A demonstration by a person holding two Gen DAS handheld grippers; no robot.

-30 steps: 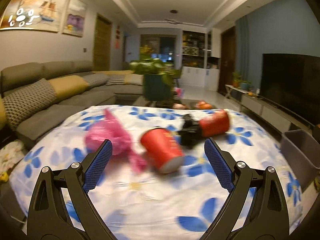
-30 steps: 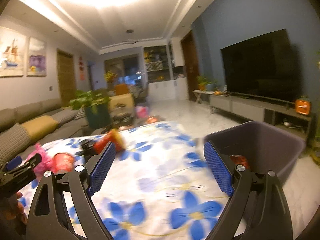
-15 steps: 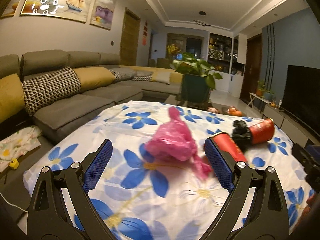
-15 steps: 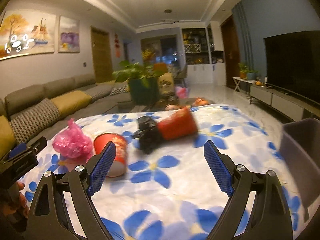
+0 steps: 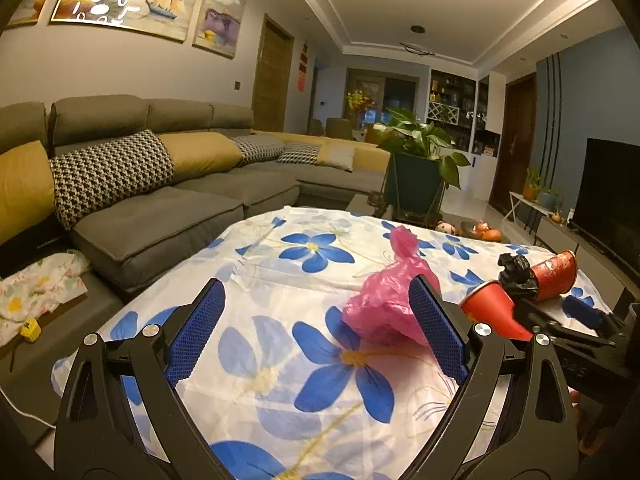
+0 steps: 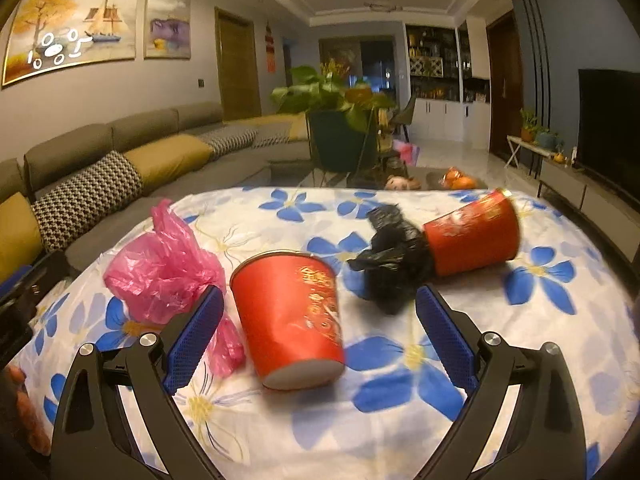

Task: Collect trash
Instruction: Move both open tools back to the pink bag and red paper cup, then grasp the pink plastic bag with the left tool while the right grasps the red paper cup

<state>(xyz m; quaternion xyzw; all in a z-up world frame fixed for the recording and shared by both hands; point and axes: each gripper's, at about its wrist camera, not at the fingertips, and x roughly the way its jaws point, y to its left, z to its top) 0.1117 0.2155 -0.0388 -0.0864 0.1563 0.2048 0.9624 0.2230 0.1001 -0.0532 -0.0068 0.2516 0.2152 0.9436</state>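
Note:
Trash lies on the table under a blue-flowered cloth point(image 6: 400, 420). A red paper cup point(image 6: 292, 312) lies on its side between the fingers of my right gripper point(image 6: 320, 296). Its jaws are opening and the pads stand clear of the cup. A crumpled pink plastic bag point(image 6: 164, 268) lies left of the cup. Behind are a black bag point(image 6: 392, 260) and a second red cup point(image 6: 472, 232), tipped over. My left gripper point(image 5: 316, 292) is open and empty over the cloth point(image 5: 280, 360). The pink bag point(image 5: 384, 300) sits just beyond its right finger. The right gripper point(image 5: 556, 320) shows at that view's right.
A grey sofa point(image 5: 160, 216) with yellow and checked cushions runs along the left. A potted plant point(image 6: 340, 120) and a low table with oranges point(image 6: 456, 178) stand beyond the table. A television point(image 6: 608, 120) is on the right wall. Floral fabric point(image 5: 36, 280) lies at the sofa's foot.
The right gripper swung left from the grey bin to the table and now straddles the near red cup. The left gripper moved left, so the pink bag shifted toward its right finger.

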